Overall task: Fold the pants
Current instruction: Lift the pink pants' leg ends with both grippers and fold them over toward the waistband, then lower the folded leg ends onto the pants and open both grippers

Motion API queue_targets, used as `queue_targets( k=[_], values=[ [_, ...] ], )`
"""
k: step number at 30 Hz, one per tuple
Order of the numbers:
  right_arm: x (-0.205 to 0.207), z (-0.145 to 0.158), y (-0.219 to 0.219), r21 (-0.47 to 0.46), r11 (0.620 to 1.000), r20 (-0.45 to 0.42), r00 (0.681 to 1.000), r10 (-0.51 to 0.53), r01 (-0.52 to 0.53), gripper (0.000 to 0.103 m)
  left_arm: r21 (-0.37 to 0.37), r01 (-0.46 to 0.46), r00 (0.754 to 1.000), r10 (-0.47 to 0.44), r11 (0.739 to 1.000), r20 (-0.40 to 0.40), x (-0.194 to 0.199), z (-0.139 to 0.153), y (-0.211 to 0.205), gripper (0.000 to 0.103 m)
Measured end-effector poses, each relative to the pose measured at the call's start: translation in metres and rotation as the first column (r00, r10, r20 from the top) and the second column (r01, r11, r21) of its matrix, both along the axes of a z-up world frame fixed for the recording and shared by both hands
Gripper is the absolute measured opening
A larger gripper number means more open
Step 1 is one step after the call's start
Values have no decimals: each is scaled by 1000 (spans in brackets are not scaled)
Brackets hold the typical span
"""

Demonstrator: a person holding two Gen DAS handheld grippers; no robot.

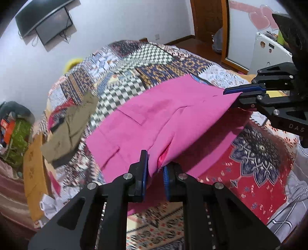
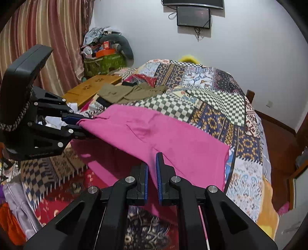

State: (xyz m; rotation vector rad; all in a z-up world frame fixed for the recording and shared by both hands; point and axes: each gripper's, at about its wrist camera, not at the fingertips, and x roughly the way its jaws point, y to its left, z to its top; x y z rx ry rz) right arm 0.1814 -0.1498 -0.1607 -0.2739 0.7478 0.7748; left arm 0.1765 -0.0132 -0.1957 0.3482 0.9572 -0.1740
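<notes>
Two grippers, one pair of pink pants (image 1: 154,119), and both have a bite on the cloth! The left gripper (image 1: 155,173) is pinched down onto a bunched edge of the fabric, its blue pads nearly together with pink cloth filling the narrow gap. Over on the far corner, the right gripper (image 1: 233,97) is clamped tight, pads pressed flat on the hem. From the right wrist view the story matches: the right gripper (image 2: 152,173) has fabric running between its close-set pads, and the left gripper (image 2: 80,125) grips the opposite corner with no visible gap.

Where are the pants? Lifted along the near edge, held taut between the two grippers, while the far portion drapes down onto the patchwork bedspread (image 1: 123,77). That spread between the hands looks deliberate: tension keeps the raised edge straight, so the cloth should lay over cleanly rather than crumple. By my read this is the carry-over phase of a fold, with the near half ready to travel toward the far half.

Off to the side, olive trousers (image 2: 130,92) lie on the bed beside a wooden tray (image 2: 90,86), well apart from the action. A wall-mounted screen (image 2: 193,17) hangs above. Slack is the risk here; uneven height between grippers could skew the crease.
</notes>
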Motion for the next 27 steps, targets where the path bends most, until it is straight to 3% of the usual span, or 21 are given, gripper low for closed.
queue_targets(
  k=[8, 11, 13, 15, 18, 27],
  values=[
    [-5, -31, -10, 34, 999, -140, 990, -35, 40, 8, -46, -21, 999, 19, 999, -48, -11, -21, 4, 23],
    [-9, -36, -15, 42, 997, -175, 983, -54, 62, 8, -75, -32, 998, 27, 997, -57, -17, -20, 11, 33],
    [-11, -36, -21, 43, 996, -193, 979, -69, 79, 11, -89, -37, 998, 32, 995, -56, -21, -18, 15, 51],
    [-14, -33, -27, 48, 994, -214, 973, -82, 94, 21, -96, -51, 998, 46, 994, -52, -27, -14, 21, 60],
    [-19, -24, -39, 82, 990, -228, 969, -94, 115, 37, -114, -70, 996, 64, 991, -55, -33, -9, 31, 60],
    [-15, 6, -39, 177, 972, -186, 975, -122, 155, 43, -243, -191, 981, 191, 951, -25, -21, 24, 64, 62]
  ],
)
